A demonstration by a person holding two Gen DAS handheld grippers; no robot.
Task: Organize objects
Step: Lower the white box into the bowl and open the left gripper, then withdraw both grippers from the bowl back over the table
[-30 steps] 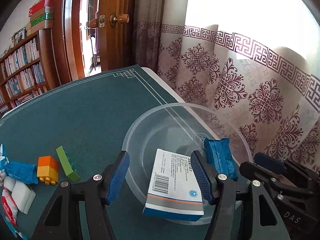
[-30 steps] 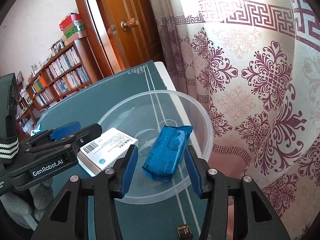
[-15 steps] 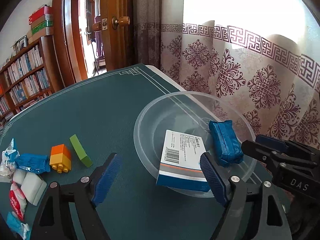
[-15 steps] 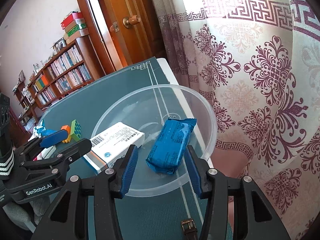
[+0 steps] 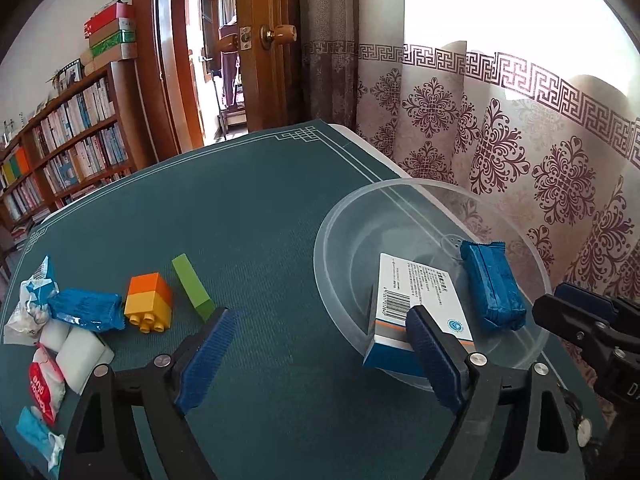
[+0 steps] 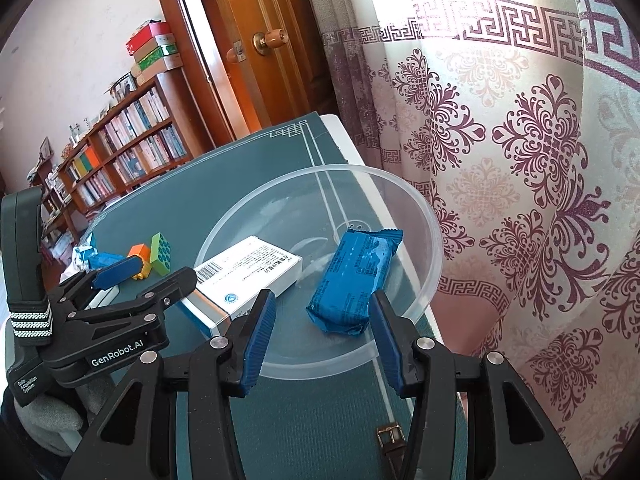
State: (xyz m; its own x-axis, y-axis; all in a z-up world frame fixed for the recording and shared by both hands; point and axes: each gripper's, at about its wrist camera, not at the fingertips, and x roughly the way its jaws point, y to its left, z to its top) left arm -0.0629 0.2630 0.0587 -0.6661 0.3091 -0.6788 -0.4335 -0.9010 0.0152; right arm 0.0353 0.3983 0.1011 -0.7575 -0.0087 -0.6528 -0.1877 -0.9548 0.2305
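The white medicine box (image 5: 420, 300) is in the clear plastic bowl (image 5: 344, 216) now, leaning on the near wall w/ its lower end over the rim, right next to the blue snack packet (image 5: 492, 284) already in there. A sec ago my left tongs (image 5: 320, 352) were around that box; the jaws have just been opening and I've backed off toward the table side, so nothing's between them, they're released and wide. Basically that's item no. 2 dropped off, so the left is free for the next pick imo. Right tongs (image 6: 320, 336) are parked at the bowl's near edge, half open; the blue packet sits past the tips, pads not touching it, so not grasping anything. Count in the bowl: 1 box, 1 blue packet. Left out on the green table mat (image 5: 248, 208): 1 more blue packet (image 5: 86, 308), 1 orange/yellow block (image 5: 149, 302), 1 green block (image 5: 193, 285), 1 red-and-white wrapper (image 5: 44, 388), a crumpled white/blue wrapper (image 5: 34, 300) and 2 white packs (image 5: 80, 356), plus another blue wrapper (image 5: 36, 436) at the frame edge, tbh hard to tell what that one is.
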